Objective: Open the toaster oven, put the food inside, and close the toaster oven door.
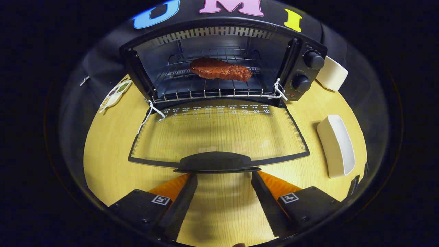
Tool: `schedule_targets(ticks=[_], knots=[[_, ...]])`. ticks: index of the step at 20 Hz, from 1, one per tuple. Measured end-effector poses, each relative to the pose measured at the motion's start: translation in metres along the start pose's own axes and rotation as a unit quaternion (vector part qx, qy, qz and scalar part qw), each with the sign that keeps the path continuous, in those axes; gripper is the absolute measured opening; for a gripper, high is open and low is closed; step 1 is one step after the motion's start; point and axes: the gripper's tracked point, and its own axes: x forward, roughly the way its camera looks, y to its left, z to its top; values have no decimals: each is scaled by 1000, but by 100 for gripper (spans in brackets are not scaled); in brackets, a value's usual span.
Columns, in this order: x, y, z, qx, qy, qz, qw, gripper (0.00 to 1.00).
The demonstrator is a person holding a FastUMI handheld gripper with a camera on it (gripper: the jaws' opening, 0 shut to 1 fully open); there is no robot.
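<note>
Pale wood surface (pixel 113 157) under toaster oven (pixel 219 61). We see meat (pixel 221 69) already on rack, door (pixel 219 133) flat open. Our tongs (pixel 219 180) spread, empty, tips at door handle (pixel 216 162), likely to lift it shut.

gripper (pixel 223 175) | fingers (pixel 181 199) spread wide apart | nothing held between them | pointing forward, level
</note>
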Motion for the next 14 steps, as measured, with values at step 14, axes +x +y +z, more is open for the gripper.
schedule_targets(ticks=[14], knots=[[-66,6,60,9,-108,37,993,99]])
